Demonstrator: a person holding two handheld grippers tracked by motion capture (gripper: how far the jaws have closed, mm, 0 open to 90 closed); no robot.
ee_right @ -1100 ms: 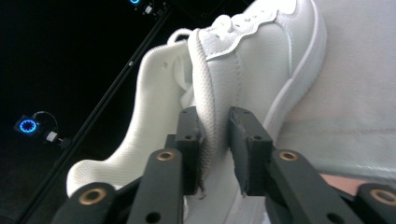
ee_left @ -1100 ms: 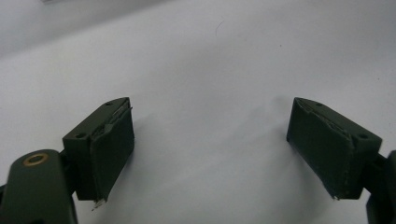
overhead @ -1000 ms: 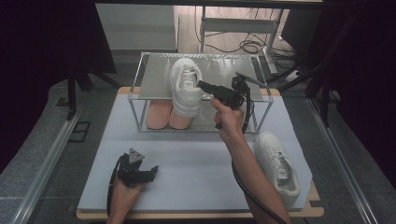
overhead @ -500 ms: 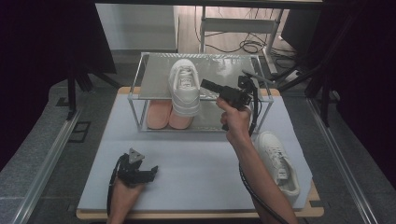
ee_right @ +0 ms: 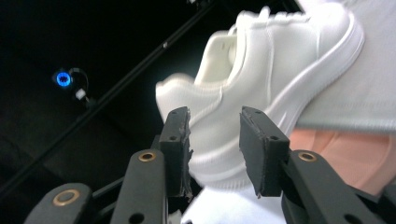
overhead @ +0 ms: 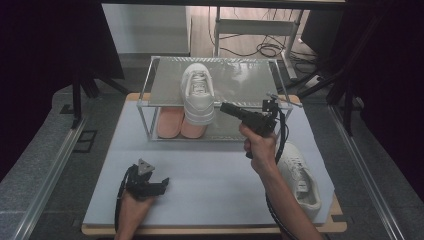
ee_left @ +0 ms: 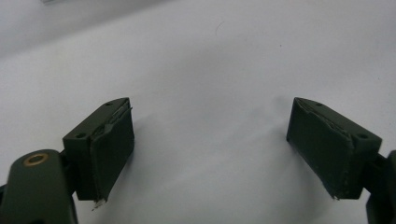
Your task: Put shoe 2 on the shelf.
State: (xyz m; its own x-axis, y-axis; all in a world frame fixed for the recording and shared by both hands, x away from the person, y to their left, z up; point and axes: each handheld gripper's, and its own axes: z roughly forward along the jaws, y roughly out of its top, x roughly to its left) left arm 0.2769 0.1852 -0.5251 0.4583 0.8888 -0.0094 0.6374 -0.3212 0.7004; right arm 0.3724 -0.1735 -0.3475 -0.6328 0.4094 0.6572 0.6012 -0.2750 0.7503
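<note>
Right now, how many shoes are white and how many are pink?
White sneakers: 2, one on the rack's top shelf, one on the table by the person's right arm
Pink shoes: 2, a pair on the lower shelf
Total: 4

— What's the shoe [overhead: 197, 99] like?
— White low-top sneaker with laces, clean, upright on its sole.
— Where is it?
— On the top shelf [overhead: 240, 82] of the rack, left of middle. The toe points to the back and the heel hangs over the front edge.
— And up close?
— In the right gripper view the shoe [ee_right: 261, 79] appears tilted, the heel nearest and blurred; the sole rests on the shelf [ee_right: 355, 98] edge.
</note>
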